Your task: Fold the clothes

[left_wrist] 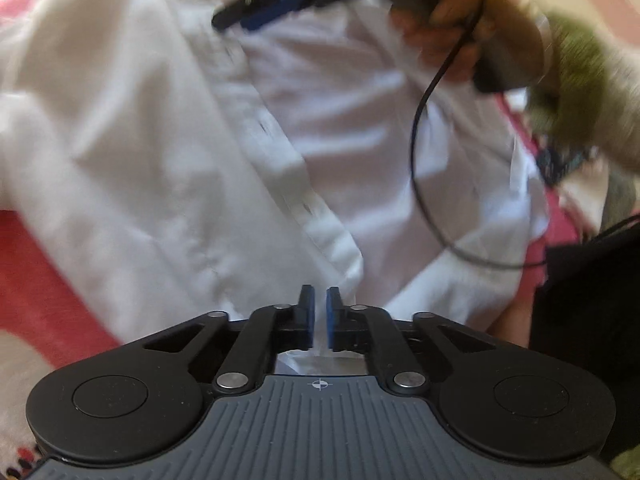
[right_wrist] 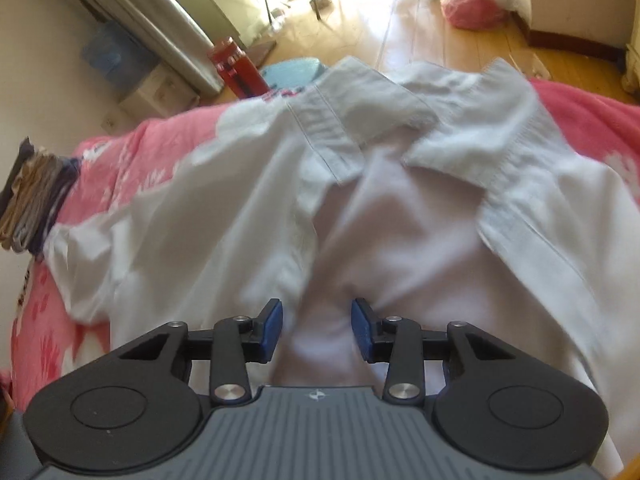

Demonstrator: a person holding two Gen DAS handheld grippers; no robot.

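A white button-up shirt (left_wrist: 168,128) lies spread on a pink blanket (left_wrist: 32,280). My left gripper (left_wrist: 319,312) is shut on the shirt's bottom edge at the button placket; fabric shows between its blue pads. In the right wrist view the shirt (right_wrist: 240,208) lies with its collar (right_wrist: 360,120) at the far end. My right gripper (right_wrist: 317,328) is open, its blue pads on either side of a raised ridge of shirt fabric. The right gripper also shows in the left wrist view (left_wrist: 248,16), held by a hand above the shirt.
The pink blanket (right_wrist: 120,152) covers a bed. A pile of folded clothes (right_wrist: 28,200) sits at the bed's left edge. Beyond the bed are a red container (right_wrist: 236,66), a wooden floor (right_wrist: 400,20) and a bagged red bundle (right_wrist: 476,4). A black cable (left_wrist: 420,140) hangs over the shirt.
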